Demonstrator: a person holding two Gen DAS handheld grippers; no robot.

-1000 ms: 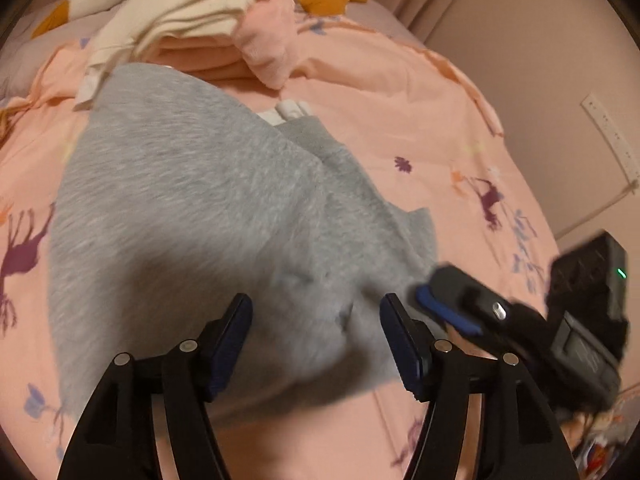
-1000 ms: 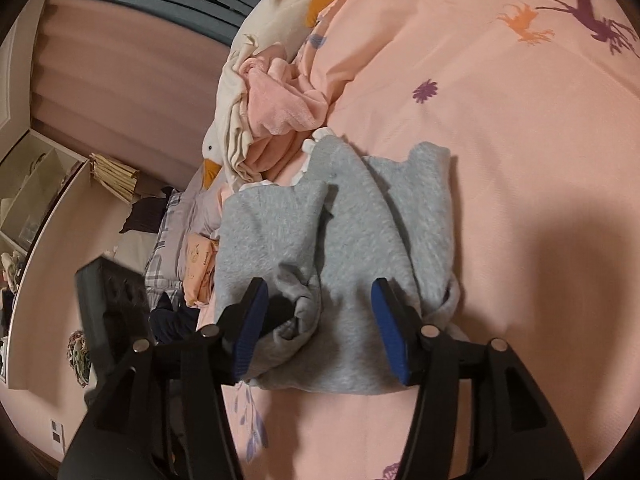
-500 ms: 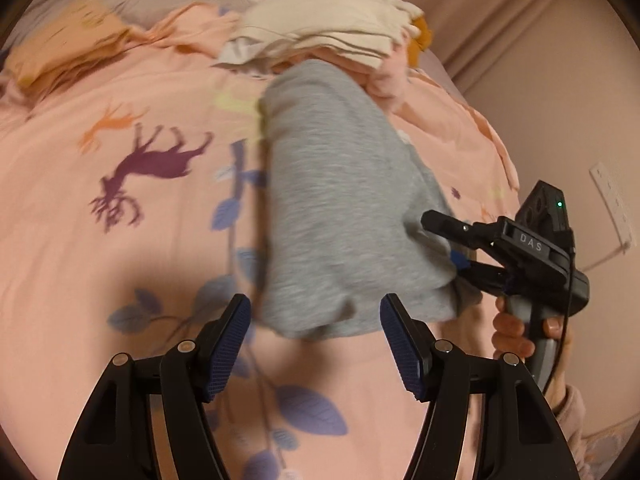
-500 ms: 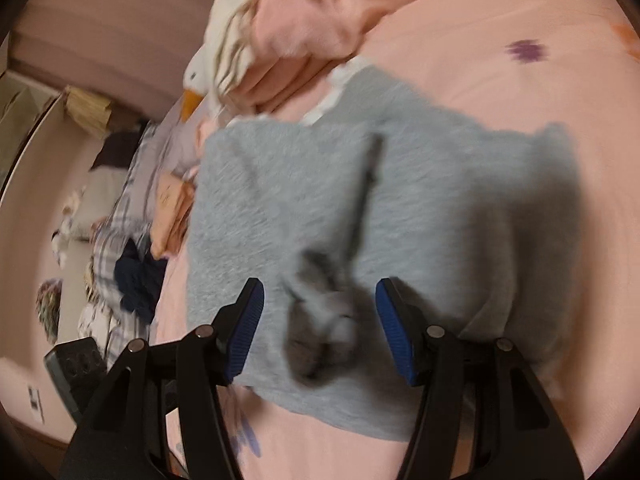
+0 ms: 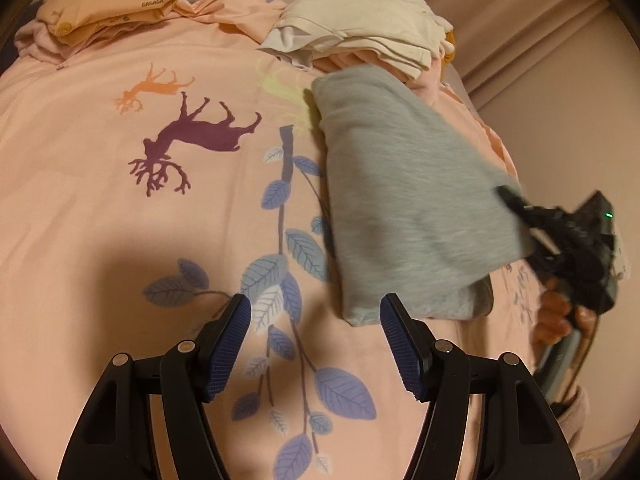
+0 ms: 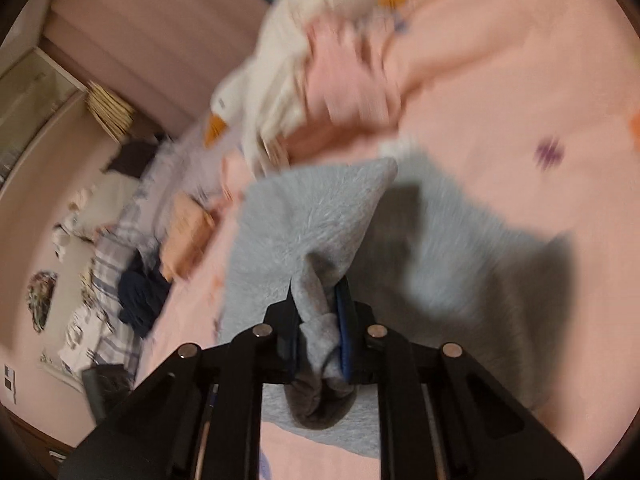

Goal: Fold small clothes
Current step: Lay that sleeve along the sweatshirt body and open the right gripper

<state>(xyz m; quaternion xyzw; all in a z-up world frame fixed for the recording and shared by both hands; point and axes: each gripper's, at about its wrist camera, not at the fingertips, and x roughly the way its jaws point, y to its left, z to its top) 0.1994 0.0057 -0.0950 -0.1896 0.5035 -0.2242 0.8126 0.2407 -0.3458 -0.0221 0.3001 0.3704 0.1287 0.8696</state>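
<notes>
Soft grey fleece garment (image 5: 404, 200) on the pink printed bedsheet (image 5: 120, 220)

Right gripper (image 6: 320, 320) pinches a bunched fold; left gripper (image 5: 316, 340) gapes, empty.

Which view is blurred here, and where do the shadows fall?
Right wrist view: heavy motion blur across the clothes pile and bedspread, though the right gripper clamped on the grey garment stays sharp. Left wrist view: mostly crisp, only the grey garment's far edge smears; the left gripper casts a broad shadow on the bedspread. Both show fisheye bending.
</notes>
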